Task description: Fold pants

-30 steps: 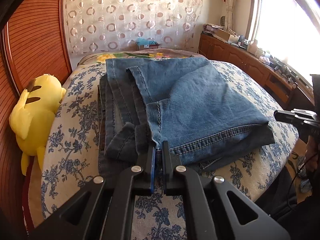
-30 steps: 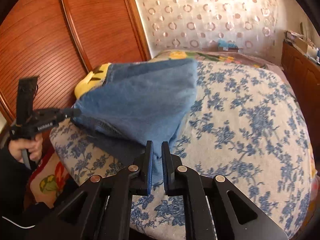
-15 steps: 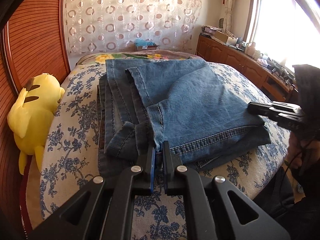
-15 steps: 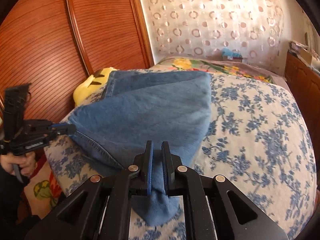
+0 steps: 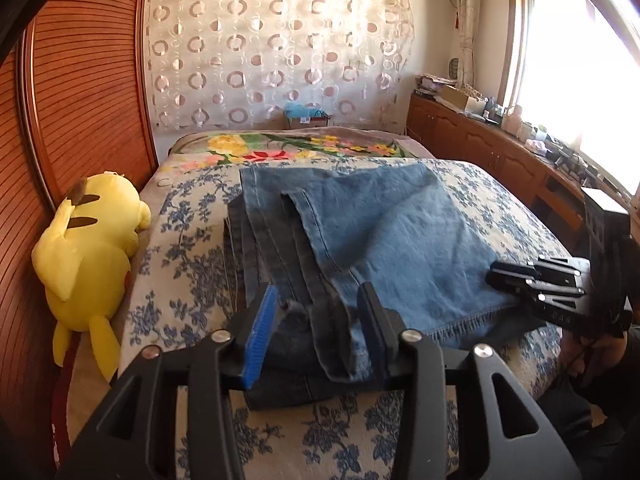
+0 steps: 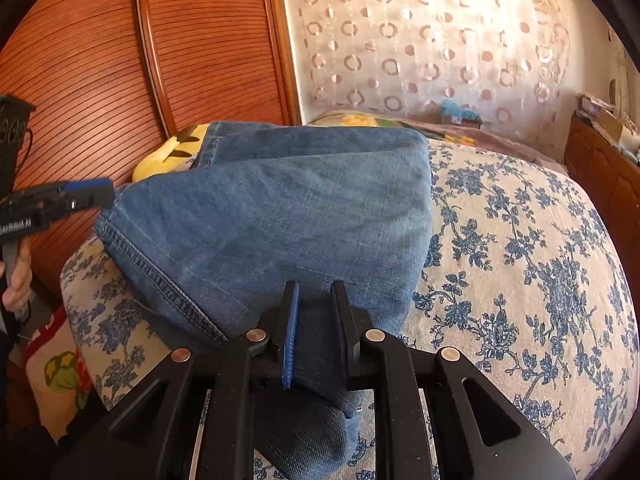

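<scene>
denim: blue jeans (image 5: 384, 240), folded into a thick stack, lying on the flowered bedspread (image 5: 188, 264) with the near hems at the front edge of the bed
left gripper (image 5: 316, 320): spread wide apart, gripping nothing; dark hem ends of the jeans lying loose between the two fingers, apparently touching neither pad
left fingers (image 5: 260, 320): blue-padded one to the left of the hem bundle, black one to its right, both level with the cloth
right gripper (image 6: 314, 332): parted a little, straddling the right near corner of the stack; hard to say from here whether the pads bear on the denim, though a gap shows on the blue-pad side
why so placed: probably a fold just laid down and let go, each tool at one near corner so the top layer lands square on the layers below
top layer: lighter panel with stitched hem running across the front, draped over darker leg edges on the left side
hanging part: one corner of denim drooping past the mattress edge below the right gripper
bystanders: yellow plush toy (image 5: 90, 240) at the left against the wooden panel (image 5: 80, 80), well apart from the jeans
progress: stack compact, likely near done; overhanging corner perhaps wanting a tuck
</scene>
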`<state>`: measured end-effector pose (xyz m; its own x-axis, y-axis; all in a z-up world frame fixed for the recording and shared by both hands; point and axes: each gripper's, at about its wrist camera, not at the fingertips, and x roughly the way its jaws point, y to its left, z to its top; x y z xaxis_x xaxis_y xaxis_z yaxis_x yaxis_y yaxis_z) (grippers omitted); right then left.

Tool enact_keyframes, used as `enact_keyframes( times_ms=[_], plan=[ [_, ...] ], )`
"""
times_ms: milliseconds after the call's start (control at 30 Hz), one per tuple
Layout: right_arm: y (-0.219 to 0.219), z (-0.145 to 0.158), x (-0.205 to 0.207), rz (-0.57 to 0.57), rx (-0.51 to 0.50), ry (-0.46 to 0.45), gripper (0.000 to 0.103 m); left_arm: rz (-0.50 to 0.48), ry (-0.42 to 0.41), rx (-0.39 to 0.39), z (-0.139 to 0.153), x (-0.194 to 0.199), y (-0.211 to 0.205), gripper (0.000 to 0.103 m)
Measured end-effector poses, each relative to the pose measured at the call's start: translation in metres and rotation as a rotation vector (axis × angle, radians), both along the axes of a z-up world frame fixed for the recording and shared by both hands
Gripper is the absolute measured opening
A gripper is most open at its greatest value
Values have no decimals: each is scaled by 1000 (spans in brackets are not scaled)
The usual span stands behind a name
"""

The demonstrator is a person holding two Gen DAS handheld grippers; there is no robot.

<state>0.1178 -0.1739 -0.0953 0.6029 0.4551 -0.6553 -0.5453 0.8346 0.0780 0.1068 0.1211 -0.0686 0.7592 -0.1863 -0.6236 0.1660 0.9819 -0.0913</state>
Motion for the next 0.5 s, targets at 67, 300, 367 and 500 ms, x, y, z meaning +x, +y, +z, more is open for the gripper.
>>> enact_keyframes(
  times_ms=[67, 300, 367, 500],
  plan=[
    [1, -1, 1, -3, -1, 3, 14, -8, -1, 8, 2, 9, -1, 50],
    [0, -2, 2, -10, 2, 1, 15, 29, -18, 25, 4, 42, -1, 69],
    [0, -2, 2, -9, -2, -1, 15, 37, -19, 48, 4, 53, -2, 69],
    [0, -3, 1, -10, -6, -6, 16, 28, -13, 69, 4, 75, -3, 69]
  ],
)
